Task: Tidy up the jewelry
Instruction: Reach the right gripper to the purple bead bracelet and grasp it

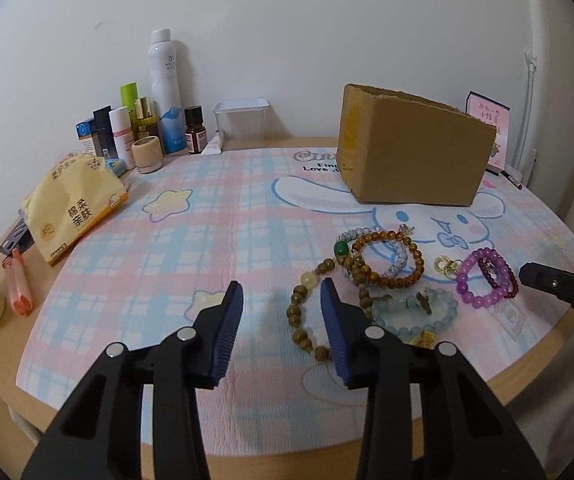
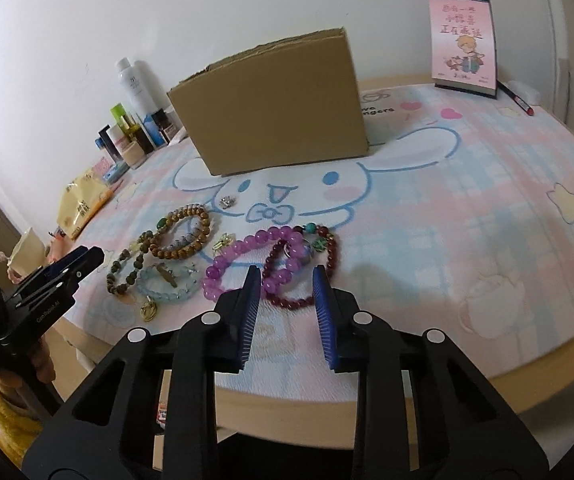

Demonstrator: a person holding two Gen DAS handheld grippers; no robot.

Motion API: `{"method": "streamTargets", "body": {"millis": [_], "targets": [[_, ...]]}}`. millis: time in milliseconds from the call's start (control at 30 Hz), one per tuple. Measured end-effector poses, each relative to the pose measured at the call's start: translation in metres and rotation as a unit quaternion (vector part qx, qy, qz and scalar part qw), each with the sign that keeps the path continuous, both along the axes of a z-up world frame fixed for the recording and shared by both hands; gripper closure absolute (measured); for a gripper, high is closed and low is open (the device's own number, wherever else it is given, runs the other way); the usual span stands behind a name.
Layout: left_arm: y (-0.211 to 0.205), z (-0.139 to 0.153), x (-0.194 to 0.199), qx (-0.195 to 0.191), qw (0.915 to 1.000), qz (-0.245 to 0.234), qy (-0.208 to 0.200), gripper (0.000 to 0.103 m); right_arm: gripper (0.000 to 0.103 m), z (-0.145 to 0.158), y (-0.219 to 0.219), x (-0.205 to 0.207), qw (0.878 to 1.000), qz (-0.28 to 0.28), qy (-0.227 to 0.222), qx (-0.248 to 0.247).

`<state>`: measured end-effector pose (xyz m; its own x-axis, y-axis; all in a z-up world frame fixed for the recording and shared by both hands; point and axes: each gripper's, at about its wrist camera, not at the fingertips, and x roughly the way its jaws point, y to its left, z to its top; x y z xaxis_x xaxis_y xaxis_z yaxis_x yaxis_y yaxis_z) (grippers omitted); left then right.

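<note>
Far left of the bench [image 1: 567,332]: a yellow tissue pack [image 1: 75,204], then a row of cosmetic bottles [image 1: 139,128] with a tall white spray can [image 1: 165,88] against the wall. Beside them a clear plastic tub [image 1: 241,122]; nothing shows through its wall. Mid-bench, on the pink-and-blue plaid mat [image 1: 207,240], a cardboard box [image 1: 411,148] stands upright (top edge torn; inside hidden from both views).

The jewelry lies loose on the mat in front of the box, none in any container: olive wooden-bead bracelet [image 1: 301,312], brown bead bracelet [image 1: 391,260], pale blue bead bracelet [image 1: 415,312], purple bead bracelet [image 2: 259,264], dark red bead bracelet [image 2: 305,276].

Left hand-held gripper [image 1: 283,294]: jaws partly apart, nothing pinched; its right finger overlaps the olive bracelet in view, contact unclear. Right hand-held gripper [image 2: 287,280]: jaws narrowed, straddling the purple and red strands, pads not seen pressing. Far right, a pink card [image 2: 463,40] leans at the wall.
</note>
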<state>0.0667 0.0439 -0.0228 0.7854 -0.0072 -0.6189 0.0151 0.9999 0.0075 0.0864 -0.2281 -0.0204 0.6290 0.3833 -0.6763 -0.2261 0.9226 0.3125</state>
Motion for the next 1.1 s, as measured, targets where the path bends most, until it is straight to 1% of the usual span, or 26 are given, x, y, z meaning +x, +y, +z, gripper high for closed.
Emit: {"method": "streamTargets", "body": {"millis": [133,267,333,533,567,600,667,733,800,833,900,967,1000,1033,1100], "targets": [[0.001,-0.005,0.007,0.000,1.0000,-0.001,0.007,0.063,0.077,-0.005,0.003,0.007,1.000,-0.011,0.006,0.000],[0.002,-0.009,0.012,0.005,0.9999,-0.003,0.010,0.063,0.081,-0.008,0.006,0.013,1.000,-0.015,0.012,-0.003],[0.003,-0.011,0.014,0.005,0.9999,-0.002,0.014,0.063,0.082,-0.009,0.007,0.015,1.000,-0.022,0.014,-0.007],[0.000,-0.014,0.016,0.004,0.9998,-0.002,0.018,0.063,0.083,-0.012,0.004,0.017,0.999,-0.031,0.027,0.007],[0.000,-0.015,0.017,0.006,0.9998,-0.002,0.019,0.065,0.083,-0.013,0.003,0.017,0.999,-0.033,0.029,0.009],[-0.001,-0.016,0.018,0.007,0.9997,-0.002,0.022,0.071,0.083,-0.013,0.003,0.017,0.999,-0.035,0.031,0.012],[-0.001,-0.021,0.022,0.002,0.9994,-0.003,0.035,0.077,0.084,-0.014,0.002,0.019,0.999,-0.037,0.036,0.019],[-0.001,-0.022,0.022,0.004,0.9995,-0.001,0.032,0.077,0.085,-0.014,0.001,0.019,0.998,-0.039,0.037,0.023],[-0.003,-0.022,0.023,0.008,0.9994,0.000,0.033,0.078,0.093,-0.014,0.003,0.019,0.998,-0.043,0.034,0.011],[-0.003,-0.022,0.023,0.009,0.9994,0.001,0.033,0.078,0.093,-0.014,0.003,0.019,0.998,-0.043,0.034,0.007],[-0.003,-0.023,0.024,0.013,0.9994,0.007,0.032,0.085,0.094,-0.015,0.004,0.020,0.998,-0.044,0.033,0.008],[-0.001,-0.023,0.024,0.011,0.9993,0.012,0.032,0.088,0.094,-0.014,0.005,0.019,0.999,-0.045,0.031,0.005],[0.000,-0.023,0.025,0.011,0.9993,0.016,0.033,0.093,0.094,-0.014,0.005,0.019,0.999,-0.045,0.029,0.003],[0.002,-0.022,0.025,0.010,0.9992,0.018,0.033,0.094,0.094,-0.013,0.006,0.018,0.999,-0.046,0.027,0.002],[0.006,-0.020,0.025,-0.007,0.9992,0.018,0.035,0.094,0.094,-0.010,0.006,0.016,0.999,-0.042,0.019,0.001]]}}
